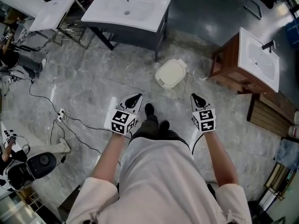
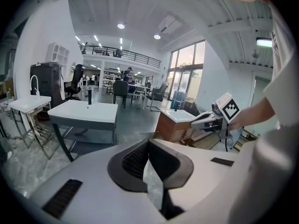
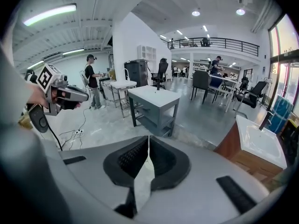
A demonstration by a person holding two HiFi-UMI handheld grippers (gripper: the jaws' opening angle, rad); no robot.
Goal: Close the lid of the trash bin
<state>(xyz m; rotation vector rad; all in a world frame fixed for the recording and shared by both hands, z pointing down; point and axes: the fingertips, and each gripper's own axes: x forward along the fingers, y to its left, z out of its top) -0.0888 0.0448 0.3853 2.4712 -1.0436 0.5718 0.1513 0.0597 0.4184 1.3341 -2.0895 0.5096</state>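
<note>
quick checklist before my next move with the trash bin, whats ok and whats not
1. Lid down on the trash bin: ok, it lies flat over the bin in the head view.
2. Lid fully seated all round: cannot tell from above.
3. Left tool empty: ok, jaws together with nothing between them.
4. Right tool empty: ok, jaws together with nothing between them.
5. Both tools apart from the bin: ok, they are held near the body and touch nothing.
6. Cable out of the way: ok, it lies on the floor at the left, away from the bin.
</note>
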